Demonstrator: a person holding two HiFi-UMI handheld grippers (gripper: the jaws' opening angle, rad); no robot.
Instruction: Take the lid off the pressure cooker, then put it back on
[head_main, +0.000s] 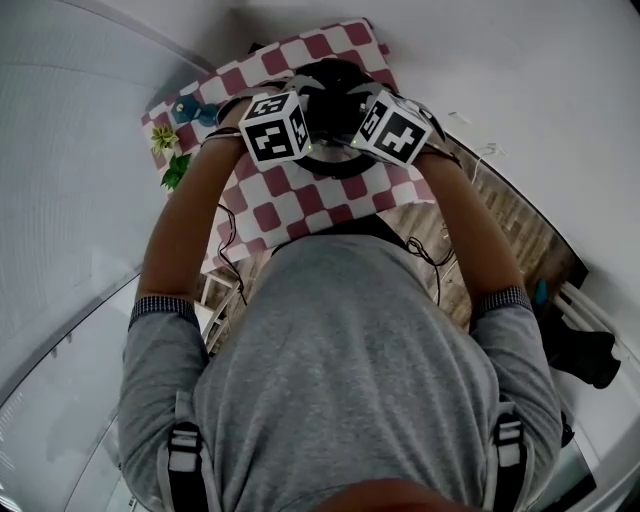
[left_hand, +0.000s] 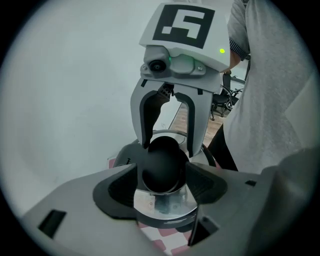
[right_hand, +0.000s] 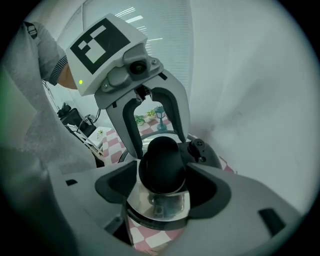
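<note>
Pressure cooker (head_main: 335, 80) sits far on the check-clothed bench (head_main: 290, 205), lid (right_hand: 156, 206) on; left gripper (left_hand: 161, 189) and right gripper (right_hand: 162, 189) fingers open, straddling the knob (left_hand: 161, 165) from left and right: centre, clamp squarely, lift straight.

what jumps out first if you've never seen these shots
In the head view, the left cube and right cube nearly meet over a dark cooker on a red-checked cloth. Up close, the cooker's black knob fills the middle of both gripper views. The left gripper and right gripper straddle it from opposite sides, jaws apart.
</note>
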